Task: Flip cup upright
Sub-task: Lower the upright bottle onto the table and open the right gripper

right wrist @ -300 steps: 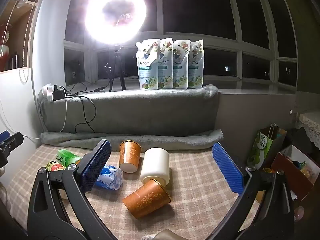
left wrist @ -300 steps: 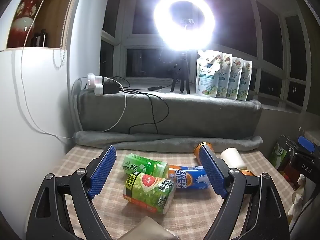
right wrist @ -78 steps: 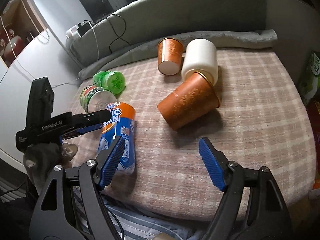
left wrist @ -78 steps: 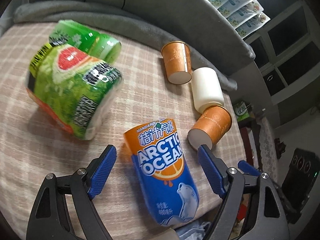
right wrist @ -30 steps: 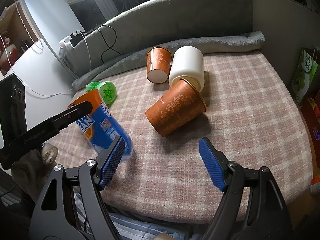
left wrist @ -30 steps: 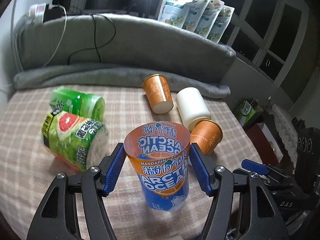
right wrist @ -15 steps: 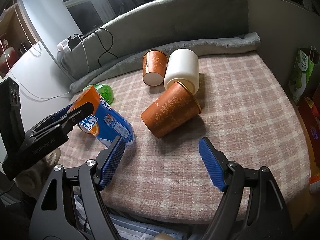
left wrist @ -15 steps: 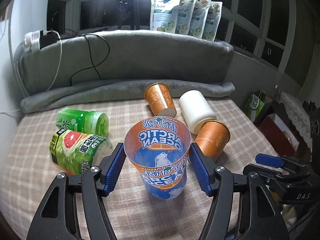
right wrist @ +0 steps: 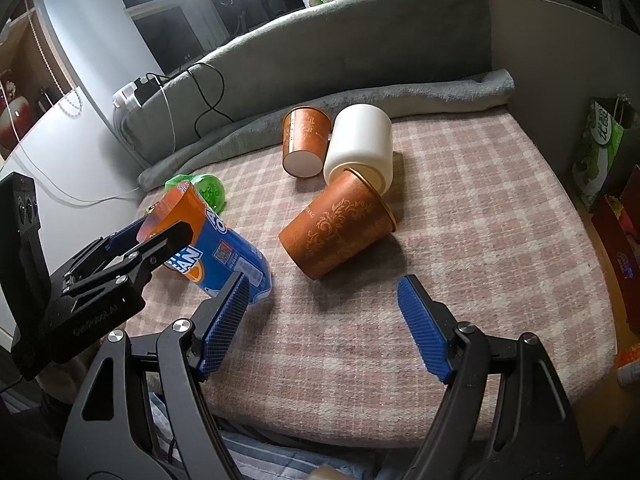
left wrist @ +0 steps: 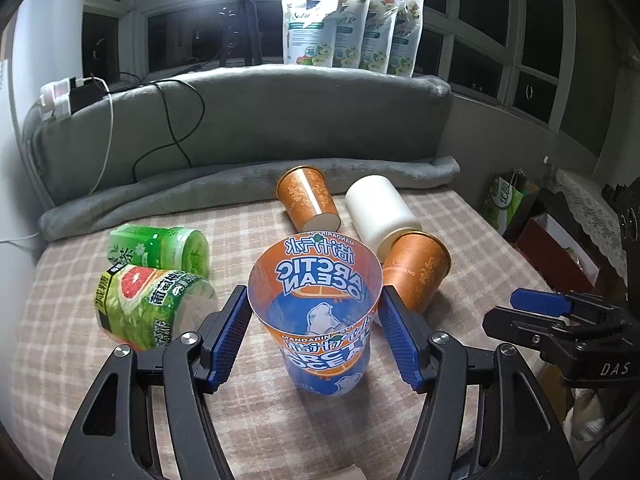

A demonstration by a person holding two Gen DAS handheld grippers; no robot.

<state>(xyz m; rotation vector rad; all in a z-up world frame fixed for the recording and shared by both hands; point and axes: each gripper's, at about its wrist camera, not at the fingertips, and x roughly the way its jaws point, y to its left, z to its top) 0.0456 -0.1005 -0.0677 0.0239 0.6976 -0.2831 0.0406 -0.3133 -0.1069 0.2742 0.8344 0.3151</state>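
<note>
**Arctic Ocean cup held at the table's near edge**

A pink-and-beige checked cloth covers the table, with a rolled grey blanket along its far side at 12 o'clock and a grey padded backrest above that. Dark window panes ring the room; a tripod stands on the sill under a bright lamp, and four white refill pouches lean against the glass. A black cable trails down the padding from a power strip at 10 o'clock.

The left gripper has its blue ribbed pads pressed against both sides of the orange-and-blue plastic cup, which reads "ARCTIC OCEAN" and "MANDARIN". From the left wrist its mouth faces the camera; from the right wrist the cup leans, base on the cloth.

At 9 o'clock lie a green grapefruit-label cup and a green tea cup, both with Chinese print. Towards 1 o'clock lie two orange paper cups with gold scrollwork and a white cylindrical cup; the nearer orange one reads "RONGZHUANG".

The right gripper is spread wide, holding nothing. Its body carries "DAS".
</note>
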